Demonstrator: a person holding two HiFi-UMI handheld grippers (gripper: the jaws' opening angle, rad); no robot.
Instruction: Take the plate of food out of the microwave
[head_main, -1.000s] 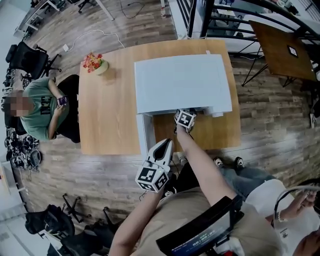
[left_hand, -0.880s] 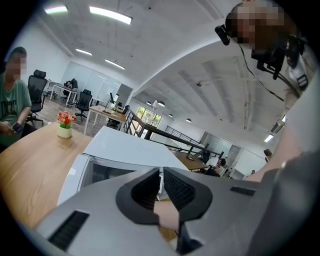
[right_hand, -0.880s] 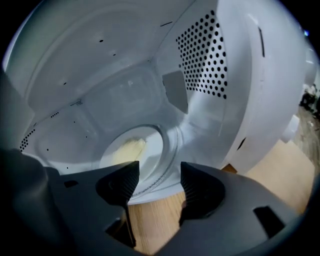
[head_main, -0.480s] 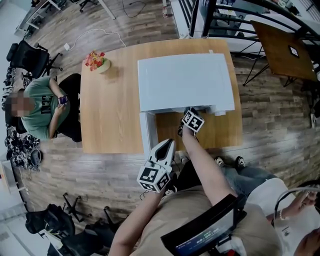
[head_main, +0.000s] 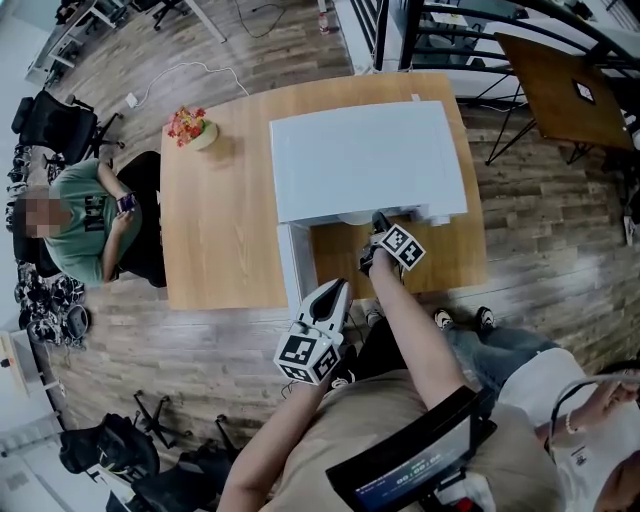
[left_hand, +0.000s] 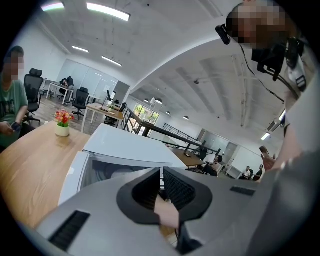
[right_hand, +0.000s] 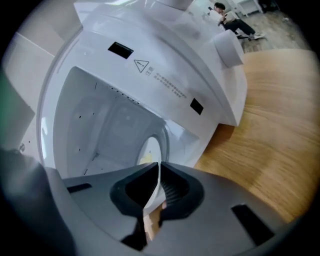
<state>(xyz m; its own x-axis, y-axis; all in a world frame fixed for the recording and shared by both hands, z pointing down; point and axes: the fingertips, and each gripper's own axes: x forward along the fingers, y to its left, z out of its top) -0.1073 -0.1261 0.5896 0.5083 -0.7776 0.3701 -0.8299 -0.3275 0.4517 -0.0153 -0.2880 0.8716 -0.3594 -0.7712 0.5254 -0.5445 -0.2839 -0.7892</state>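
Observation:
A white microwave (head_main: 365, 160) stands on the wooden table (head_main: 220, 220), with its door (head_main: 289, 262) swung open to the left. In the right gripper view a white plate (right_hand: 150, 152) with yellow food stands partly inside the cavity, seen almost edge-on. My right gripper (head_main: 379, 226) is at the mouth of the cavity, shut on the plate's near rim (right_hand: 159, 172). My left gripper (head_main: 332, 291) hangs back off the table's front edge, below the door. It points at the microwave (left_hand: 125, 147), and its jaws are shut with nothing between them (left_hand: 161, 172).
A small pot of flowers (head_main: 190, 127) sits at the table's far left corner. A person in a green shirt (head_main: 80, 215) sits at the left side. A dark table (head_main: 560, 85) and railings stand beyond on the right. Bare tabletop lies in front of the microwave (right_hand: 270, 125).
My right gripper has drawn back from the cavity toward me and to the right. Its marker cube now sits clear of the microwave's front. The left gripper has stayed put.

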